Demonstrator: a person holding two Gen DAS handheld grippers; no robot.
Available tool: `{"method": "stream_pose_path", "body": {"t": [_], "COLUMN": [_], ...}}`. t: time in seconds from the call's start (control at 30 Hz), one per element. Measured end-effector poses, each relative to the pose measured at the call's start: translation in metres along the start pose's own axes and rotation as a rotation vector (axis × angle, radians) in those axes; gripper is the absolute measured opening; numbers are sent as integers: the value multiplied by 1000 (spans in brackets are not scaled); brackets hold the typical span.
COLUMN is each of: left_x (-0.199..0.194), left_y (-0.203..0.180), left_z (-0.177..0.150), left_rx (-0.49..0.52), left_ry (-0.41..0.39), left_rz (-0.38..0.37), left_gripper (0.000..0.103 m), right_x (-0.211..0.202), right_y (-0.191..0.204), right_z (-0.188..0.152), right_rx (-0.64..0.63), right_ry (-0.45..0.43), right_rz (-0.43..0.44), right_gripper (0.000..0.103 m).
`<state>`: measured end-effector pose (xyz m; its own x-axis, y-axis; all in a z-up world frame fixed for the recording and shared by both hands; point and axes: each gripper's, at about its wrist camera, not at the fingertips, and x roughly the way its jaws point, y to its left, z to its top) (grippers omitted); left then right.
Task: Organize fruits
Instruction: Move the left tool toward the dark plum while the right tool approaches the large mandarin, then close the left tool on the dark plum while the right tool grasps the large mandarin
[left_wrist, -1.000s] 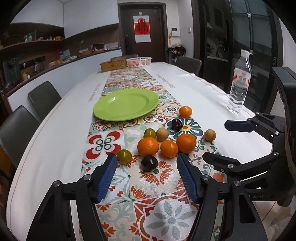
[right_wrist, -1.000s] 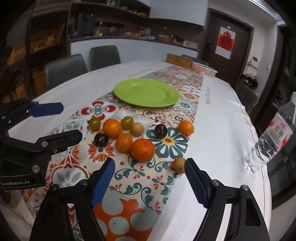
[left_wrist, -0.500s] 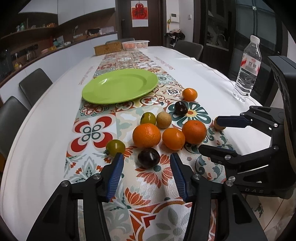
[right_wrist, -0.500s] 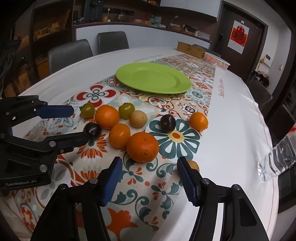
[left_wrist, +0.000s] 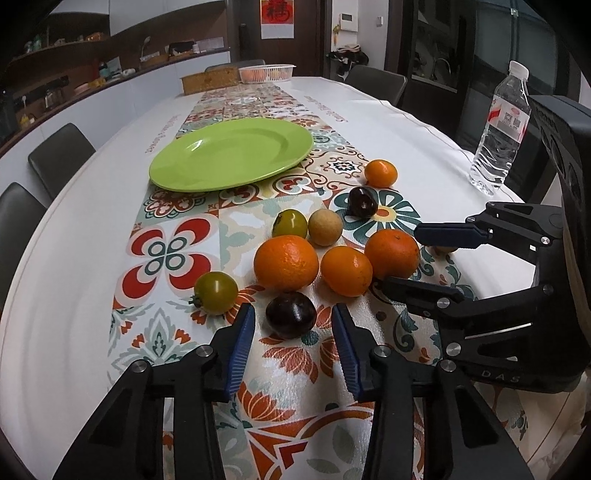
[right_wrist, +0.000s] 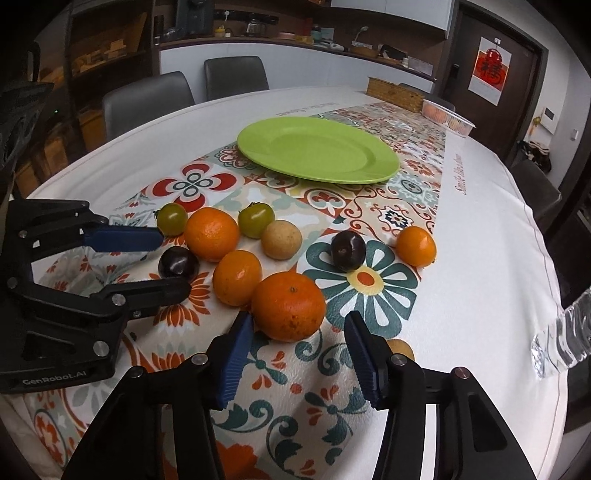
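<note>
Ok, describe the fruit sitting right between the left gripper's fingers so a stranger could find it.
Start at the green plate on the patterned table runner and come toward the camera past the cluster of oranges. Nearest the left gripper lies a dark purple plum, just in front of the biggest orange. It is darker than the green tomato beside it.

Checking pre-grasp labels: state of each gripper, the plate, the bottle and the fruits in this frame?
left gripper: open, jaws either side of the near dark plum, not closed on it
right gripper: open, large orange just ahead of it
green plate: empty
water bottle: upright, cap on
other fruits: loose on the table runner, none on plate
</note>
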<state>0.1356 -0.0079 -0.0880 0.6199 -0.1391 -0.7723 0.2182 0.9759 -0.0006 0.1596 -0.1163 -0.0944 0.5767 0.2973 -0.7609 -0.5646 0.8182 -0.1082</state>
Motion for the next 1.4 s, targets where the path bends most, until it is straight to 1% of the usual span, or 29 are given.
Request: {"method": "stream_pose_path", "body": {"t": [0.1, 0.27, 0.37, 0.4, 0.67, 0.87, 1.2, 1.4], "left_x": [3, 6, 8, 8, 5, -10, -41, -52], "left_y": [-1, 3, 5, 5, 7, 3, 4, 6], "left_z": [1, 1, 1, 1, 0, 0, 4, 13], "left_rx": [-2, -24, -35, -39, -55, -51, -58, -32], "left_ry": [9, 27, 32, 32, 25, -7, -78, -124], "left_rz": [0, -10, -17, -17, -28, -31, -28, -20], "left_gripper": [39, 33, 31, 30, 29, 29, 29, 29], "right_x": [2, 5, 7, 8, 3, -11, -41, -52], "right_y": [0, 1, 0, 0, -3, -1, 4, 8], "right_z": [1, 3, 3, 3, 0, -1, 5, 14], "right_rx": [1, 4, 13, 17, 65, 80, 96, 96], "right_ry": [-1, 0, 4, 5, -5, -26, -89, -123], "right_rz": [6, 21, 37, 42, 53, 40, 23, 11], "right_gripper": [52, 49, 44, 43, 42, 42, 42, 42]}}
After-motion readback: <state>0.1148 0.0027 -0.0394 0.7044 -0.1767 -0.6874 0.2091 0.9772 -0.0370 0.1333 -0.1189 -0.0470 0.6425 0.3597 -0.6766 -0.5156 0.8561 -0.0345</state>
